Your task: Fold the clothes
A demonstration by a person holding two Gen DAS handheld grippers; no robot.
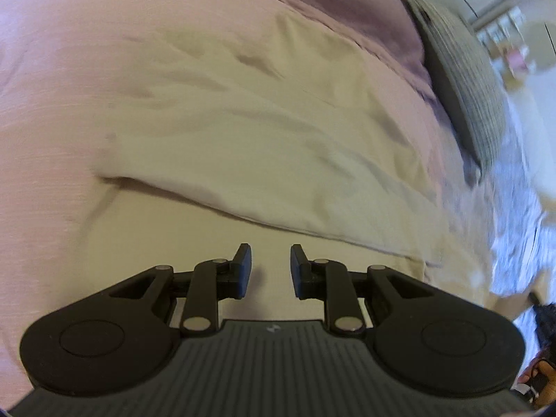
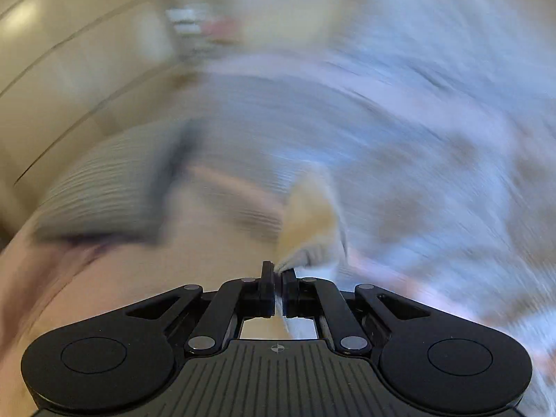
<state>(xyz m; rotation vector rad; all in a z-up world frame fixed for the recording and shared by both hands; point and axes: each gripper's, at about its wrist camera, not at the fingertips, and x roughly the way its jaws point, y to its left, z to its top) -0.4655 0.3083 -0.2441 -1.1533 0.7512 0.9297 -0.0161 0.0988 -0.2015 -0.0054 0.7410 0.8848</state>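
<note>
A cream garment [image 1: 264, 146] lies spread and creased on the pink bed sheet [image 1: 45, 97], with a folded layer on top. My left gripper [image 1: 270, 267] is open and empty, hovering just above the garment's near part. In the blurred right wrist view, my right gripper [image 2: 278, 272] is shut on a corner of cream cloth [image 2: 307, 229], which rises from the jaws. A pale blue and white cloth [image 2: 434, 146] fills the right side of that view.
A grey ribbed pillow [image 1: 462, 80] lies at the right of the bed and also shows in the right wrist view [image 2: 104, 187]. A mauve sheet [image 1: 347, 3] lies behind the garment. Patterned bedding [image 1: 514, 229] lies at the bed's right edge. Pale walls lie beyond.
</note>
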